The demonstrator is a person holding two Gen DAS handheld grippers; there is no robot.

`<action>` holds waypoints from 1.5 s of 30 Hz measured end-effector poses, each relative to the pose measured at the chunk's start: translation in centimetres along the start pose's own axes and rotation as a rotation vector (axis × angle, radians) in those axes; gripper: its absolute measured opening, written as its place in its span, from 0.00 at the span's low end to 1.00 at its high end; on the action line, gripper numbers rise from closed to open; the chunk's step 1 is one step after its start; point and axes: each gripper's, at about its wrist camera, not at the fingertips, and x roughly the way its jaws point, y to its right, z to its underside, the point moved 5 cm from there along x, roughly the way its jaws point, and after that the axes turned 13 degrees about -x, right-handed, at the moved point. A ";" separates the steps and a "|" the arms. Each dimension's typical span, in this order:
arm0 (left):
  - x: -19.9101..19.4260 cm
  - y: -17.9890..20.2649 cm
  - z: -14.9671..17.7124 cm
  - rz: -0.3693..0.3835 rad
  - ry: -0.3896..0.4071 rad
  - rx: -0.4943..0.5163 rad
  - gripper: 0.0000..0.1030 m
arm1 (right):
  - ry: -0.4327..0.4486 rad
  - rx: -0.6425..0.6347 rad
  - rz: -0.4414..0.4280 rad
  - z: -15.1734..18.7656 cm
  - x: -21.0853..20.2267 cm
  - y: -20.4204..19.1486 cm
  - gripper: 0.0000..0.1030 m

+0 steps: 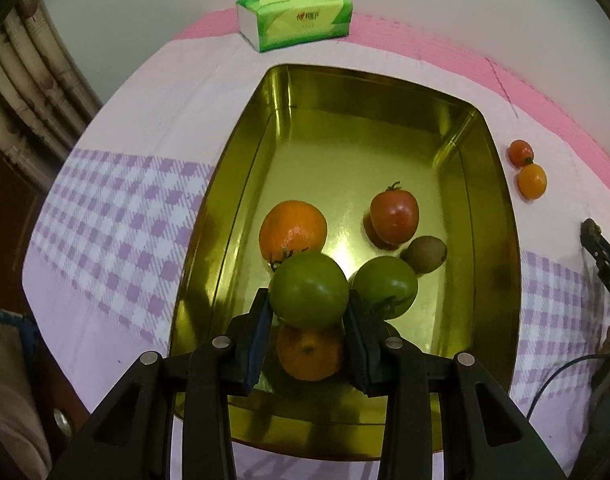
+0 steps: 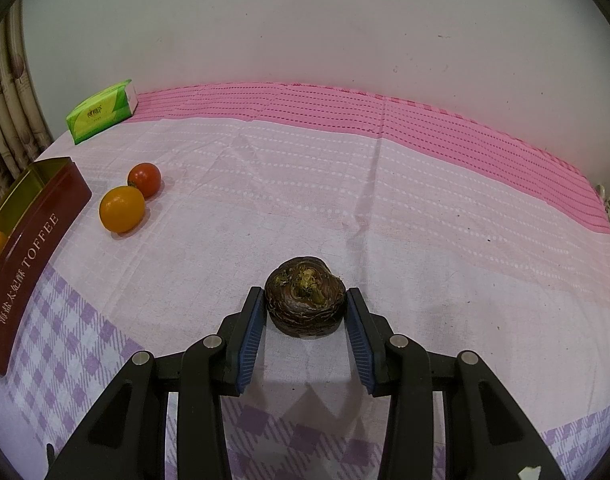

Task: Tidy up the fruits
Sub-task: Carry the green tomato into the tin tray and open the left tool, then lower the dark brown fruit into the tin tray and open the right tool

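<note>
Gold metal lines the inside of the toffee tin, which sits on the worktop's pink and lilac-checked cloth. The left tool pinches a green tomato between its blue pads, held above the tin. In the tin lie a large orange, a red tomato, a brown kiwi, a second green tomato and, beneath the held one, another orange. Outside the tin, on its right, a small red cherry tomato touches a yellow one on the cloth. The right tool is spread around a dark brown, knobbly corm resting on the cloth; its left pad looks against the corm, the right one just beside it. A green tissue pack lies at the far edge near the wall
</note>
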 end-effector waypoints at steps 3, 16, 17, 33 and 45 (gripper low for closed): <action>-0.1 0.1 0.1 -0.001 -0.001 0.009 0.37 | 0.000 0.001 0.000 0.0 0.0 0.0 0.36; -2.1 0.4 -0.1 0.018 0.055 0.017 0.56 | 0.016 0.011 -0.066 -1.4 -1.9 -2.0 0.35; -2.4 0.4 -0.2 0.019 0.062 0.015 0.56 | 0.026 0.001 -0.079 -1.8 -2.3 -2.7 0.35; -5.9 -5.3 0.3 -0.021 0.142 -0.113 0.61 | 0.136 -0.335 -0.409 -8.3 -6.9 -22.4 0.35; -5.6 -6.0 0.2 -0.004 0.137 -0.147 0.61 | 0.045 -0.388 -0.431 -7.8 -3.6 -27.0 0.36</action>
